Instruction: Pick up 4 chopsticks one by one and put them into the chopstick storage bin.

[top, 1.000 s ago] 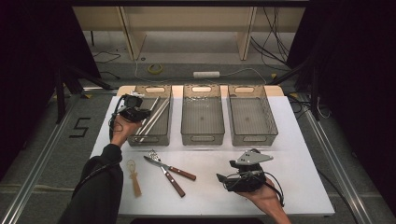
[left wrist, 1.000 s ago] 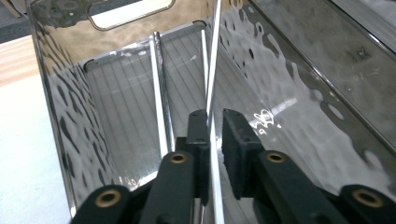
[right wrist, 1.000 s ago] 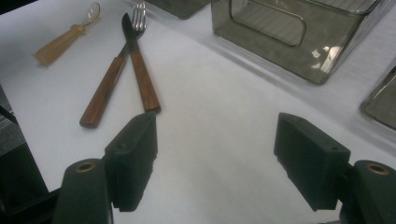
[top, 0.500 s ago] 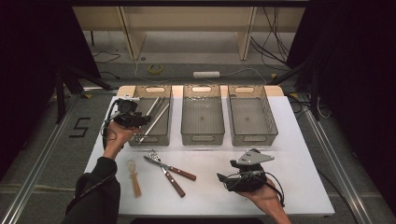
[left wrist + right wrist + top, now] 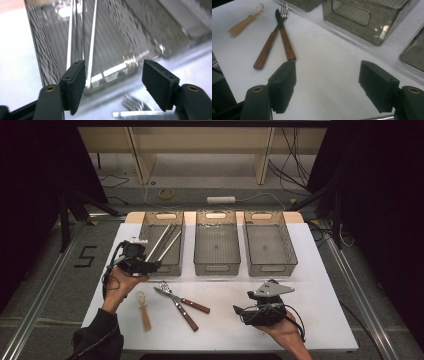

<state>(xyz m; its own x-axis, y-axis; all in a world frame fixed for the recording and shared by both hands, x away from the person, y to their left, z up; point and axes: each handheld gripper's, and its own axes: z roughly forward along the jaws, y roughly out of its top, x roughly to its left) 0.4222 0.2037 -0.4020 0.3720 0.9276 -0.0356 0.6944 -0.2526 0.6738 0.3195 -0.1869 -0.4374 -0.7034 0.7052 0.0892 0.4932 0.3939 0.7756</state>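
Since the earlier frames the left claw point(image 5: 150, 266) has drawn back out of the left bin point(image 5: 161, 222) toward the near edge of the bench point(image 5: 320, 285), leaving the metal rods point(image 5: 165, 242) lying slanted inside that bin. Its jaws stand wide apart and hold nothing; in the left gripper view they frame the bin's near wall and the rod ends. The right claw point(image 5: 239, 312) rests low over the bench at the near right, jaws also wide apart and empty. Between the two claws lie a wooden-handled fork point(image 5: 270, 40) and knife point(image 5: 284, 37), crossed, with a small spoon point(image 5: 244, 21) just beside them.
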